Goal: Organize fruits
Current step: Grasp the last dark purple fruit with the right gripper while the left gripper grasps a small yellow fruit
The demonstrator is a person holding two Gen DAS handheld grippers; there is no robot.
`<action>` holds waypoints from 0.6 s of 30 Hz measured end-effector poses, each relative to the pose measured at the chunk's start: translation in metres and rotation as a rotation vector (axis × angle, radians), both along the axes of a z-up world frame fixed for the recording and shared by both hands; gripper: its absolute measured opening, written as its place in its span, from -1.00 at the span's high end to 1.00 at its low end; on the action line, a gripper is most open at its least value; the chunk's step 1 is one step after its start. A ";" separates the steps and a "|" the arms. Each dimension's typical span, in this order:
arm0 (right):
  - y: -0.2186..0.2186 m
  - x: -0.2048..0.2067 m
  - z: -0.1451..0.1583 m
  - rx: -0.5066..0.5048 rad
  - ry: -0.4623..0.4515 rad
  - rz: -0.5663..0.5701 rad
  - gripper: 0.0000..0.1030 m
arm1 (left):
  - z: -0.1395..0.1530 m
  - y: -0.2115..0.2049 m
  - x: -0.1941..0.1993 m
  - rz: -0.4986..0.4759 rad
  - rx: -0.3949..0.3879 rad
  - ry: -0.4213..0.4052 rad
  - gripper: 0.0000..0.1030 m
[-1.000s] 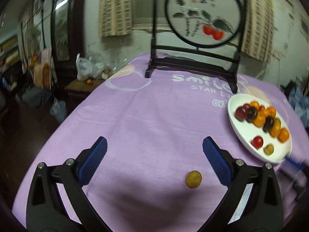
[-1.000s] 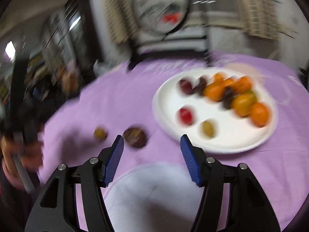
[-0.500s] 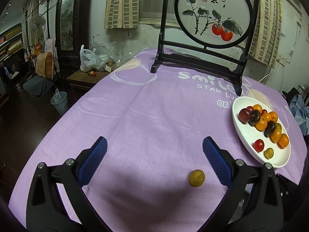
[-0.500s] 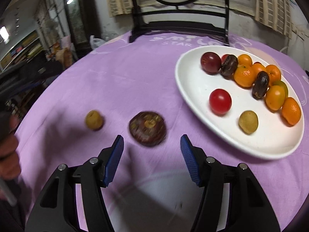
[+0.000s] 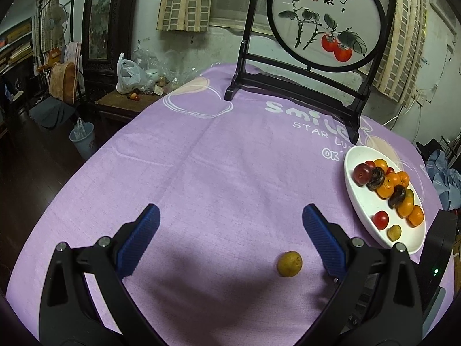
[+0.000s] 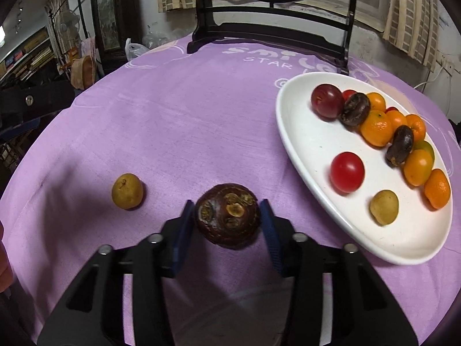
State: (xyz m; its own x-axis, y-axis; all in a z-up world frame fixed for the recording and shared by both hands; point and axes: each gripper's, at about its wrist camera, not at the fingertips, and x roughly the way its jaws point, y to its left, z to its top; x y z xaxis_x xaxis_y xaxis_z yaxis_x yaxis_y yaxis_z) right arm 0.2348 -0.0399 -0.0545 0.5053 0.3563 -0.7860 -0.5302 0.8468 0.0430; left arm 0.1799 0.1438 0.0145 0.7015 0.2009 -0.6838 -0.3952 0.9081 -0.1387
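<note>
Your right gripper (image 6: 227, 210) has just been closing, and the dark brown round fruit (image 6: 228, 215) now sits between its blue pads (image 6: 184, 225), which press against the fruit's left and right sides. The fruit lies on the purple tablecloth (image 6: 187, 121), near you, with its scarred, dried end facing up. Just to its left, apart from the gripper, a small yellow-brown fruit (image 6: 127, 191) rests on the cloth. To the right lies the white oval plate (image 6: 305, 144), its near-left rim close to your right-hand pad but not touching it; it holds oranges, a dark red plum, two dark wrinkled fruits, a red tomato and another small yellow-brown fruit.

Your left gripper (image 5: 230, 230) stands wide with nothing between its pads. In its view the small yellow-brown fruit (image 5: 289, 263) lies on the cloth near you, below and just inside the right-hand pad (image 5: 321, 242), touching neither. The plate (image 5: 363, 201) is off to the right. At the far edge of the table stands a round painted screen (image 5: 325, 20) in a black frame.
</note>
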 end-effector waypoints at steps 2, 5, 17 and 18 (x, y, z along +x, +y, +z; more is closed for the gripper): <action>-0.004 -0.001 0.000 0.010 0.003 0.001 0.17 | -0.003 0.000 0.002 0.002 0.005 0.012 -0.95; -0.013 -0.008 0.003 0.035 0.004 0.005 0.17 | -0.010 -0.002 0.006 -0.008 0.007 0.039 -0.95; -0.074 -0.033 0.009 0.114 0.057 -0.057 0.17 | -0.043 -0.072 0.021 -0.267 0.168 0.154 -0.11; -0.074 -0.035 0.009 0.115 0.059 -0.053 0.17 | -0.047 -0.073 0.022 -0.275 0.168 0.168 -0.04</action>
State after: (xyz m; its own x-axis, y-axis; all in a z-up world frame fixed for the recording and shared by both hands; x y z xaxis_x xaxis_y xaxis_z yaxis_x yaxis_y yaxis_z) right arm 0.2001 -0.1143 -0.0454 0.4803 0.4195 -0.7703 -0.4782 0.8614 0.1710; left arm 0.2021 0.0707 -0.0325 0.6259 0.1391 -0.7674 -0.1374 0.9882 0.0671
